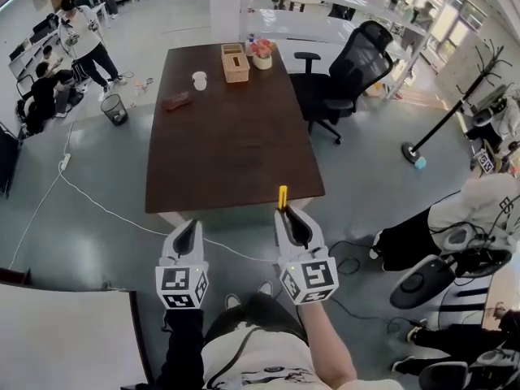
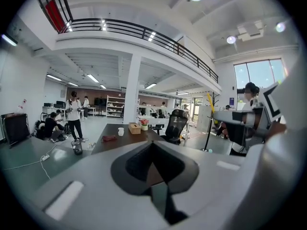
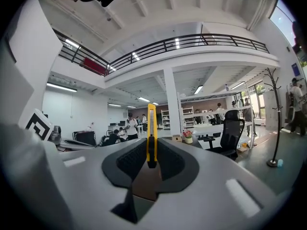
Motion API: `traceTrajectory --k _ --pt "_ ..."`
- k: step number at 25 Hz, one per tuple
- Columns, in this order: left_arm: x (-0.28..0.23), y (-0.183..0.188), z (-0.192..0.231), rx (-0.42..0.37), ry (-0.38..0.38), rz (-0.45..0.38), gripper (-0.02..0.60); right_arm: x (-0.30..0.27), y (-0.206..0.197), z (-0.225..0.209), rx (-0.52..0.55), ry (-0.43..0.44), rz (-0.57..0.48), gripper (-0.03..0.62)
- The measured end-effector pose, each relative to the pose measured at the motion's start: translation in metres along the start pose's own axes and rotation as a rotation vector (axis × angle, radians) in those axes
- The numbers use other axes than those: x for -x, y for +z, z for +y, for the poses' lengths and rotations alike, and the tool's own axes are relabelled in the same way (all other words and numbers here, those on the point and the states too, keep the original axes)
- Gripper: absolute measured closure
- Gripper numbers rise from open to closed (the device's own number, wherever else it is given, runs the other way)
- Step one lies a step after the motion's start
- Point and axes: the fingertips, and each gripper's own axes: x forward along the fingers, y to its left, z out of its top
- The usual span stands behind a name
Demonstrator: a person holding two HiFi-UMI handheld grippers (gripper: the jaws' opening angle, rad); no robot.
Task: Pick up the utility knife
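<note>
The yellow utility knife stands upright, clenched between the jaws of the right claw, over the near edge of the dark counter. The left claw hangs beside it off the counter, jaws together on nothing. At the counter's far end sit a white cup, a reddish pouch, a wooden box and a flower pot. A black office chair stands at the right side, and a white cable trails across the floor on the left.
</note>
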Motion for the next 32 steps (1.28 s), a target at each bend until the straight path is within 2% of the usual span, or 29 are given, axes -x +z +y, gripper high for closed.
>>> traceTrajectory --k 6,13,32 --pt "0.012 0.007 0.011 0.008 0.03 -0.019 0.583 0.013 0.002 0.004 0.002 -0.014 -0.015 0.528" --pt "0.006 0.018 -0.001 -0.002 0.03 -0.061 0.583 0.017 0.01 -0.013 0.017 -0.022 -0.043 0.528" --pt "-0.004 0.023 -0.021 -0.018 0.014 -0.059 0.583 0.014 0.019 -0.013 0.045 0.017 -0.057 0.528"
